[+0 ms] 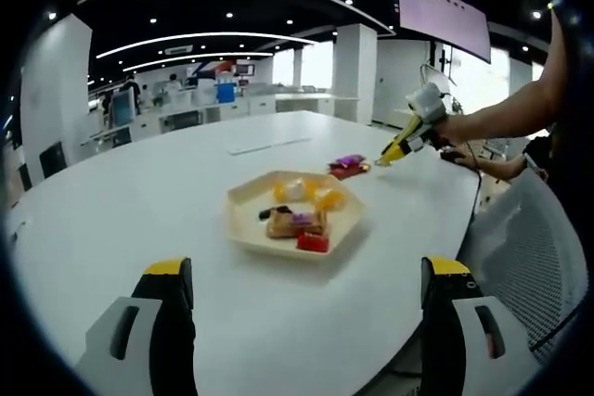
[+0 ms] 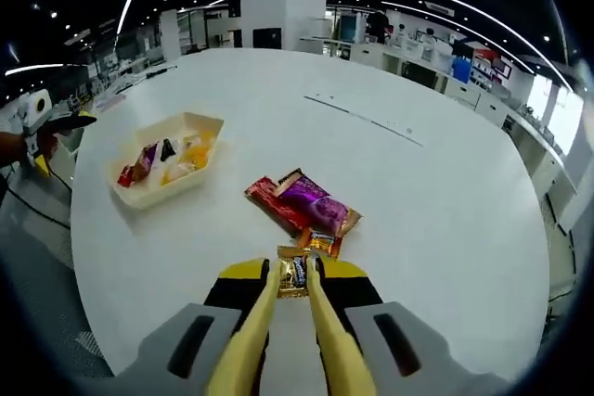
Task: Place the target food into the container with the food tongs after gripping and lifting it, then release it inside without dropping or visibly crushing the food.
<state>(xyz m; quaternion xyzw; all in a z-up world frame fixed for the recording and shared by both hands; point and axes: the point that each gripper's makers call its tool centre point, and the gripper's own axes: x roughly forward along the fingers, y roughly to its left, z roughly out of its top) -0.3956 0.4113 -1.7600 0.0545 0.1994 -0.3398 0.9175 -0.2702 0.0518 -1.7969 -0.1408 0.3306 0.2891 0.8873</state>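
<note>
My right gripper [image 2: 295, 275] is shut on yellow food tongs [image 2: 278, 322]. The tongs' tips pinch a small gold wrapped candy [image 2: 295, 271] at the near edge of a pile of snack packets, red and purple [image 2: 304, 206]. I cannot tell if the candy is off the table. A cream tray [image 2: 139, 197] with several wrapped foods sits to the left of the pile. In the left gripper view, my left gripper [image 1: 306, 271] is open and holds nothing, just short of the tray [image 1: 249, 240]. Beyond the tray, the right gripper [image 1: 408, 141] reaches with the tongs to the packets [image 1: 348, 166].
A large round white table [image 2: 418, 192] carries everything. The person's arm [image 1: 506, 113] comes in from the right. A grey mesh chair back [image 1: 534, 257] stands by the table's right edge. Desks and pillars fill the office behind.
</note>
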